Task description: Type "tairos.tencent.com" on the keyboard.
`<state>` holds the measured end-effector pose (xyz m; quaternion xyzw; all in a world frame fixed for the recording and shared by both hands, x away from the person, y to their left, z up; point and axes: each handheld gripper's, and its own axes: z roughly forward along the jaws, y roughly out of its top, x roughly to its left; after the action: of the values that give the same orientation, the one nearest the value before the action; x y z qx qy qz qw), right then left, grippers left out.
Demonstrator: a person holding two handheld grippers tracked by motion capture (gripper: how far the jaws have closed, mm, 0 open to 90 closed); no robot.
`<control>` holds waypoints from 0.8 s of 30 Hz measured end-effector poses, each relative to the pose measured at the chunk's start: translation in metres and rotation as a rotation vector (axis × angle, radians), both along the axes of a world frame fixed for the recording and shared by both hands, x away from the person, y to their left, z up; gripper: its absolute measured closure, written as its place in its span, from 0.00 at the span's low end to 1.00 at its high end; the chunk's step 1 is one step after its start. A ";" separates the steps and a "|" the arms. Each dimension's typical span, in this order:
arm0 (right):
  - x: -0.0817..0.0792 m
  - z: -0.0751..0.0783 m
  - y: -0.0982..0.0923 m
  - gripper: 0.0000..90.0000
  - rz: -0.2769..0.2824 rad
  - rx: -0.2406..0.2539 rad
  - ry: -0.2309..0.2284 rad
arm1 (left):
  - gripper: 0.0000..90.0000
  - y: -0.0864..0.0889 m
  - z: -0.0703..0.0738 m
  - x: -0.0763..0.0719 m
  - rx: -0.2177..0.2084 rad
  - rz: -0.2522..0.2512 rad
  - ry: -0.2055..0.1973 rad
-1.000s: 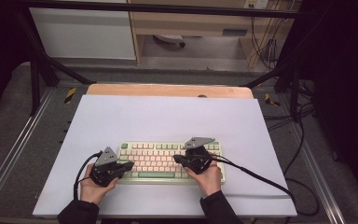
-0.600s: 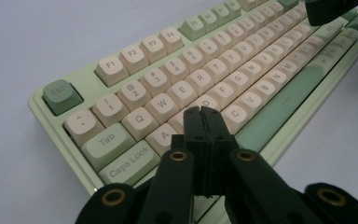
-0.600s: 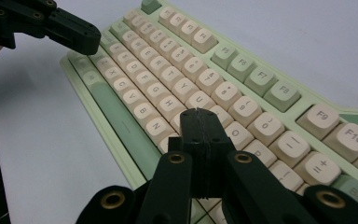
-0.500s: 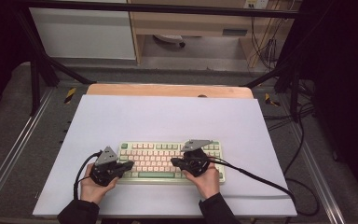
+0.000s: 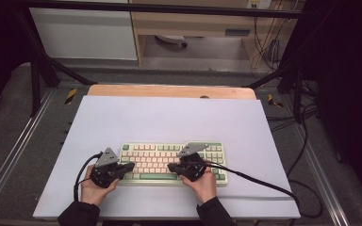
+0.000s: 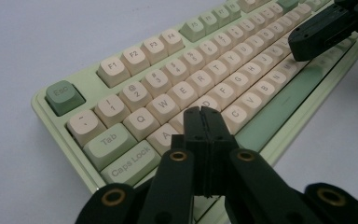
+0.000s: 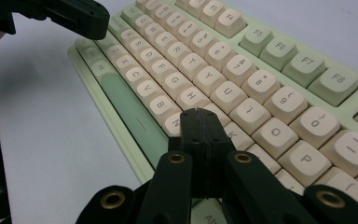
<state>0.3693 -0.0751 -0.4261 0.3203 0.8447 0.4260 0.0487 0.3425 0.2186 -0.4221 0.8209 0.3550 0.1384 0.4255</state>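
The keyboard (image 5: 172, 162) lies on the mat (image 5: 169, 117) toward the near edge, roughly midway between its sides. The left gripper (image 5: 131, 166) sits over the keyboard's left end, the right gripper (image 5: 170, 166) over its middle (their tips point at each other across the letter rows, apart). Each hand comes in from the near side, and the right one's cable (image 5: 264, 186) trails off to the right across the mat. Behind the mat a wooden board (image 5: 169, 91) shows along the far edge

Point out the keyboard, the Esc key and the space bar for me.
keyboard (image 5: 158, 157), high view, middle of its key field.
Esc key (image 6: 64, 96), left gripper view, top face of the key.
space bar (image 7: 133, 109), right gripper view, middle of the bar.
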 end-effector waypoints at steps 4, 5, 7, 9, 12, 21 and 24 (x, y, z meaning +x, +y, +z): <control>0.000 -0.002 0.001 1.00 0.002 -0.001 0.001 | 1.00 0.000 0.000 0.000 0.001 -0.001 -0.001; 0.001 -0.003 0.002 1.00 0.003 -0.002 0.002 | 1.00 0.000 0.000 0.000 0.001 -0.001 -0.002; 0.001 -0.005 0.003 1.00 0.002 -0.005 0.004 | 1.00 0.000 0.000 0.000 0.000 -0.001 -0.002; 0.001 -0.005 0.003 1.00 0.003 -0.009 0.008 | 1.00 0.001 0.000 0.000 0.001 0.000 -0.002; 0.001 -0.006 0.003 1.00 0.002 -0.011 0.002 | 1.00 0.000 0.000 -0.001 0.001 -0.002 -0.002; -0.001 -0.001 0.001 1.00 0.007 0.000 -0.006 | 1.00 0.000 0.001 -0.001 -0.002 -0.004 -0.005; -0.002 0.006 -0.003 1.00 0.005 0.010 -0.018 | 1.00 0.000 0.002 -0.001 -0.005 -0.005 -0.006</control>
<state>0.3673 -0.0783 -0.4201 0.3146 0.8430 0.4330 0.0536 0.3410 0.2189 -0.4202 0.8202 0.3520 0.1390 0.4290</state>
